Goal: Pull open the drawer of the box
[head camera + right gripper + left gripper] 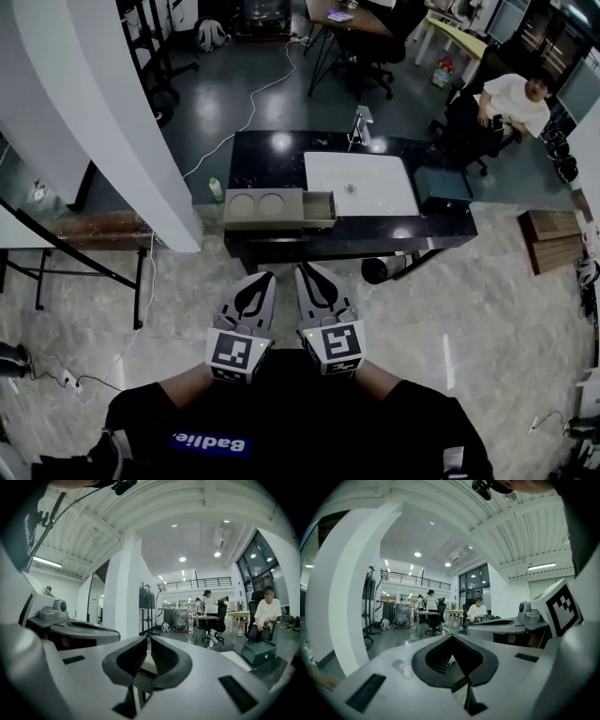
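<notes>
Marble-patterned flooring (450, 300) surrounds a black table (267, 150), on whose near edge lies the beige box (265, 208) with two round recesses in its top; its drawer (320, 208) projects partly open from the box's right end, beside a white panel (361, 183), and a green case (442, 187) sits further right. Left gripper (262, 278) and right gripper (308, 273) are held side by side close to the person's body, well apart from the table. Both sets of jaws are closed tip to tip, with nothing between them.
</notes>
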{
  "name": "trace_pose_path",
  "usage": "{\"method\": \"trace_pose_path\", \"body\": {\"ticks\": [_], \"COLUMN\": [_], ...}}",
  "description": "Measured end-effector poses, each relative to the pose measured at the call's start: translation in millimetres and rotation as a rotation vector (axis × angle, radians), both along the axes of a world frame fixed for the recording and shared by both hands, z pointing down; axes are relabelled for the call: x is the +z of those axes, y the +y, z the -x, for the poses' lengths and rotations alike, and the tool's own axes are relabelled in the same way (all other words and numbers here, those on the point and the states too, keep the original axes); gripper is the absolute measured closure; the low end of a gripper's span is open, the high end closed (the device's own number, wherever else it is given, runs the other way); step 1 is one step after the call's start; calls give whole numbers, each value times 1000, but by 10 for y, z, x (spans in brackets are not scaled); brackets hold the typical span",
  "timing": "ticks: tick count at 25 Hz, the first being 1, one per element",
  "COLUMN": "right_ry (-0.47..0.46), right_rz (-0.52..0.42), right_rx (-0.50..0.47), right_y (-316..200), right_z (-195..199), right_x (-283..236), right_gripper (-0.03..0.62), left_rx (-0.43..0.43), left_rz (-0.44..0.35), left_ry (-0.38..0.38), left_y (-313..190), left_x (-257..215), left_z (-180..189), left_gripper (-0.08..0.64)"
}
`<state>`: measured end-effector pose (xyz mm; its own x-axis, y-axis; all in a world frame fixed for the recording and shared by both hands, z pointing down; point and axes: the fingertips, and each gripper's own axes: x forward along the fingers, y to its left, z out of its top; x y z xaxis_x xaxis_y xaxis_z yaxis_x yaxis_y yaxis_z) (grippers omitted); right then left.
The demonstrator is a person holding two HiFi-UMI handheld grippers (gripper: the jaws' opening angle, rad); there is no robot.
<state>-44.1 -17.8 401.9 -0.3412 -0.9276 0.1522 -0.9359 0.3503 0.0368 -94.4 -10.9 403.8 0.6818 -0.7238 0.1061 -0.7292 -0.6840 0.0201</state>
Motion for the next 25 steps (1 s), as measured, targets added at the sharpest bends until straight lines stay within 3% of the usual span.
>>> {"method": "trace_pose_path", "body": {"ticks": [3,4,9,25], "right_ry": [14,17,40,0], "right_rz": [-83,-101,-47,-69], "right_rx": [-57,-79,-138,-157], "right_y": [94,126,237,272], "right_z": [17,36,119,99], "right_x": [-115,-133,-57,-13], "right_gripper": [566,593,593,594], "left_rx": [7,4,-22,-21], "left_rz": [11,3,-10,-17], "left_ry": [-30,-34,-65,-70], "left_y": [69,79,133,240], "left_x": [13,-5,25,12], "left_z": [-103,-113,-72,-135], "left_gripper": [574,574,574,575]}}
